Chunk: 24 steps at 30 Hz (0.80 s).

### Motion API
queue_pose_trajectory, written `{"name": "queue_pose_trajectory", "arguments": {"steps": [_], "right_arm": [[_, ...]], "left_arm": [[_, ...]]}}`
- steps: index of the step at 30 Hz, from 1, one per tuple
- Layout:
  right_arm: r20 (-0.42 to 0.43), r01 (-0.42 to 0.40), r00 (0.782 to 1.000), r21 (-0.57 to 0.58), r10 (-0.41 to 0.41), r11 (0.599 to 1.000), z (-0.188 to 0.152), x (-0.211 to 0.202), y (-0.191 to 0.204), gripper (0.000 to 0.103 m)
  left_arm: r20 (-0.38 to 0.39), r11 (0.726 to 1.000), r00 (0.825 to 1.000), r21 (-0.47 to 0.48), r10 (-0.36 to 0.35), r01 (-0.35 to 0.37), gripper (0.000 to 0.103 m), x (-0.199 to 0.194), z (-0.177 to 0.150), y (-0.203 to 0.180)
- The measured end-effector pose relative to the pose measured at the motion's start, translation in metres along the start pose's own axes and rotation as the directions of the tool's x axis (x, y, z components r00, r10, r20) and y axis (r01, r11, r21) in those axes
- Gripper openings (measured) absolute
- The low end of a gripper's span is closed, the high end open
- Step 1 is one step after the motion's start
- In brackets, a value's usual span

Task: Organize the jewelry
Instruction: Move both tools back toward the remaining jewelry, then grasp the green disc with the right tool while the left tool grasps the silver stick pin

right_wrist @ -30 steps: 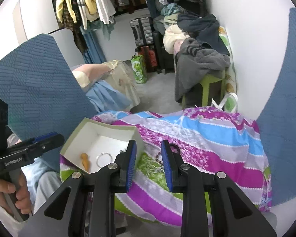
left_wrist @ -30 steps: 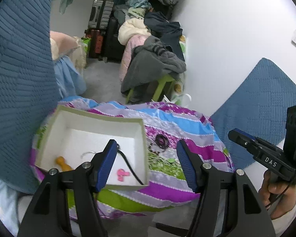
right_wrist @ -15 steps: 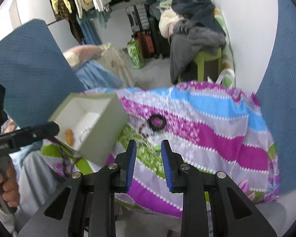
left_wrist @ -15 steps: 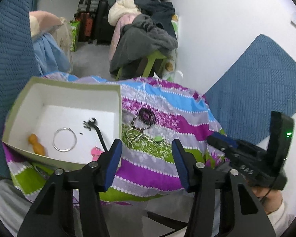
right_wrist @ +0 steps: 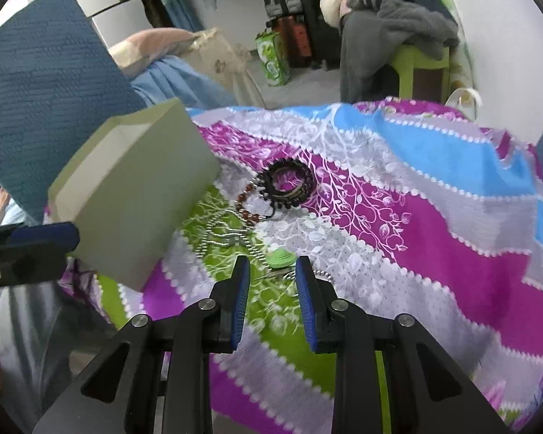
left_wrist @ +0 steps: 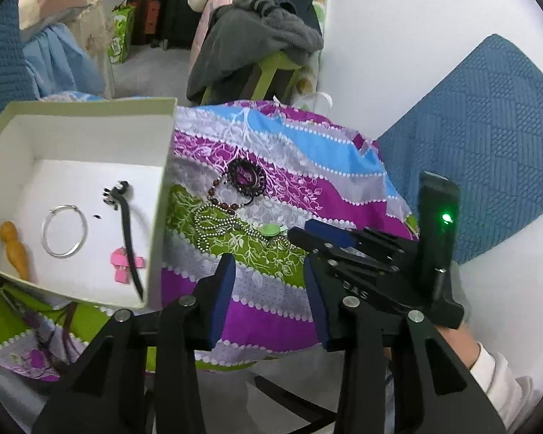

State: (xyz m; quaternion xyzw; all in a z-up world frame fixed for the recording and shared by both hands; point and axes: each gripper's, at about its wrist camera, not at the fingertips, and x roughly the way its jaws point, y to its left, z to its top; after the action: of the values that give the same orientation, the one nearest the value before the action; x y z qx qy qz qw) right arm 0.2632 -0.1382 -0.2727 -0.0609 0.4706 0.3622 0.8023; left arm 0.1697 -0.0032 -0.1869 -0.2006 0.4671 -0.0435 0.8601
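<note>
While the right gripper [right_wrist: 271,271] hangs low over the striped cloth [right_wrist: 434,217], its jaws stand a little apart with nothing pinched, framing a small green disc [right_wrist: 281,257] and the fine bead chain [right_wrist: 221,235] beside it. Just beyond lie a reddish bead strand [right_wrist: 248,202] and a dark coiled bracelet [right_wrist: 289,182], all loose on the fabric and close together. The left gripper [left_wrist: 268,278] has just been closing its jaws; they are now moderately spread with only cloth between them, and it holds nothing. It sits near the open box [left_wrist: 163,195], which in the left wrist view already contains a silver bangle [left_wrist: 64,230], an orange piece [left_wrist: 14,249], a pink clip [left_wrist: 126,264] and a black strap-like item [left_wrist: 128,231].

Several risks seem likely. The chain, strand and bracelet overlap (or at least touch), so a pinch on one could drag the others along and tangle them. The cloth is soft and rumpled over something rounded, so the pads may gather fabric instead of the thin chain. The disc is flat and could slip out sideways. The box rests on that same yielding surface, tilted, and a nudge from the nearby left gripper could tip it and spill what is sorted.
</note>
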Motion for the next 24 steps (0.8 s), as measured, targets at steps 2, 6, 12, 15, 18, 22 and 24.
{"name": "queue_pose_trajectory", "arguments": {"steps": [2, 6, 12, 15, 18, 22, 24], "right_arm": [[-0.029, 0.003, 1.0, -0.004, -0.003, 1.0, 0.0, 0.012, -0.008, 0.024], [-0.04, -0.015, 0.999, -0.001, 0.015, 1.0, -0.001, 0.019, -0.016, 0.024], [-0.062, -0.052, 0.997, -0.04, 0.05, 0.998, 0.004, 0.034, -0.012, 0.024], [-0.059, -0.058, 0.997, -0.052, 0.055, 0.997, 0.005, 0.037, -0.011, 0.025], [-0.057, -0.075, 0.996, -0.059, 0.071, 0.995, 0.005, 0.036, -0.01, 0.014], [-0.052, -0.071, 0.996, -0.044, 0.068, 0.997, 0.003, 0.031, -0.015, 0.006], [-0.038, -0.08, 0.996, -0.026, 0.079, 0.996, 0.003, 0.026, -0.019, 0.006]], "left_arm": [[-0.019, 1.0, 1.0, -0.004, -0.002, 0.001, 0.03, 0.01, 0.0, -0.001], [-0.042, 1.0, 0.999, 0.018, 0.005, -0.004, 0.03, 0.023, -0.003, -0.008], [-0.073, 1.0, 0.997, 0.022, 0.023, -0.022, 0.03, 0.038, -0.002, -0.006], [-0.083, 1.0, 0.996, 0.008, 0.028, -0.027, 0.03, 0.044, -0.002, -0.004], [-0.088, 0.999, 0.996, 0.005, 0.033, -0.033, 0.03, 0.047, -0.003, -0.003], [-0.099, 0.999, 0.995, 0.014, 0.033, -0.031, 0.03, 0.055, -0.003, -0.007], [-0.103, 0.999, 0.994, 0.023, 0.034, -0.031, 0.03, 0.06, -0.002, -0.01]]}}
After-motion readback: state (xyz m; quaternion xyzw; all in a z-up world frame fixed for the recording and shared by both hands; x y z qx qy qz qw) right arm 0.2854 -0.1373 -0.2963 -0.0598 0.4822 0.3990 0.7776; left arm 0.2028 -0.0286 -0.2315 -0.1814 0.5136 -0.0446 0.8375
